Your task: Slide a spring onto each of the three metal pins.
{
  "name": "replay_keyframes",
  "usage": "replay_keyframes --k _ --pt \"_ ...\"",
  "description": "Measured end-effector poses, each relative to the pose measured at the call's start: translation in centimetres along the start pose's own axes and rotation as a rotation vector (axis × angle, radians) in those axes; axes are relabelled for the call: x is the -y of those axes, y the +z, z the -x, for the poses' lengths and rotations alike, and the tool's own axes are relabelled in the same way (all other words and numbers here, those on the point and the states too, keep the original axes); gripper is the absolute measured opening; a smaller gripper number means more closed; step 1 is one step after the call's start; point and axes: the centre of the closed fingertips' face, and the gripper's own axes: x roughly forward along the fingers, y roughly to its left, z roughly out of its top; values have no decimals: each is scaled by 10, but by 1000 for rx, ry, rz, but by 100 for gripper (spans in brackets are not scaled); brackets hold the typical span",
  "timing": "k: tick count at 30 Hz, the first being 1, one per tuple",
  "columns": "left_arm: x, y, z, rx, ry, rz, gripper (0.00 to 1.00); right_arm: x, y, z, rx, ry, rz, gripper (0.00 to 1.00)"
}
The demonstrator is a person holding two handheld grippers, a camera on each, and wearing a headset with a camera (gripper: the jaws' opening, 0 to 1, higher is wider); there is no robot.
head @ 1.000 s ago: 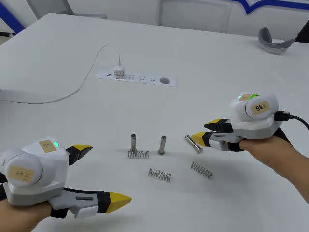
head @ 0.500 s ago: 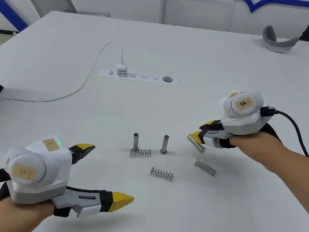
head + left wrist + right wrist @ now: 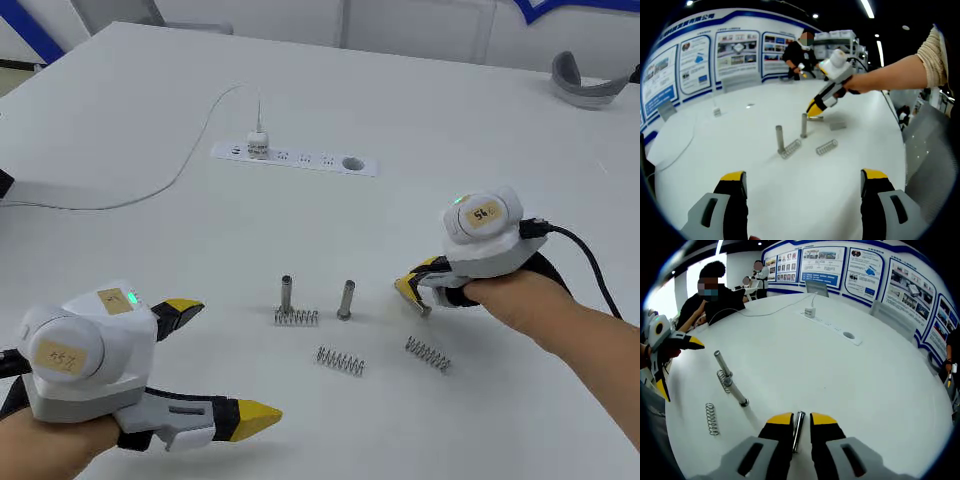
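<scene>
Gripping one pin (image 3: 798,427) betw. its yellow-tipped jaws, the right gripper (image 3: 413,283) sits R of the parts, jaws pinched tight on it. Held pin = short plain grey metal rod, smooth, tilted, its lower end poking out below the tips twd the white table (image 3: 480,180); can't tell if it touches the top.

Two more pins stand upright side by side, slightly apart, mid-table: left pin (image 3: 286,293) & middle pin (image 3: 347,298), same grey rod, each w/ a slightly wider foot.

Three springs, all thin open wire coils, lying flat, none on a pin:
- first spring (image 3: 296,317) against the left pin's base
- second spring (image 3: 340,360) nearer the person, below the middle pin, apart from it
- third spring (image 3: 428,353) just below the right gripper, not touching it

Left gripper (image 3: 225,362) at lower L, well apart from the parts, jaws spread wide w/ nothing betw. them.

Far side: white power strip (image 3: 295,158) w/ a plug (image 3: 258,140) in it & a cable (image 3: 170,180) trailing off L
</scene>
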Motion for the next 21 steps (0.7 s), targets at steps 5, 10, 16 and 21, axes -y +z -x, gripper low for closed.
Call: replay_keyframes --k 5,10,16,21 --pt "0 -1 0 -3 1 1 95 -1 -1 -4 -22 0 0 13" --pt "0 -1 0 -2 1 3 95 1 -2 -6 -36 0 -15 11" --pt "-1 -1 0 -3 2 4 95 0 -5 -11 -62 4 -18 10" --pt "-1 -2 1 -2 3 4 95 0 -6 -13 -69 7 -29 10"
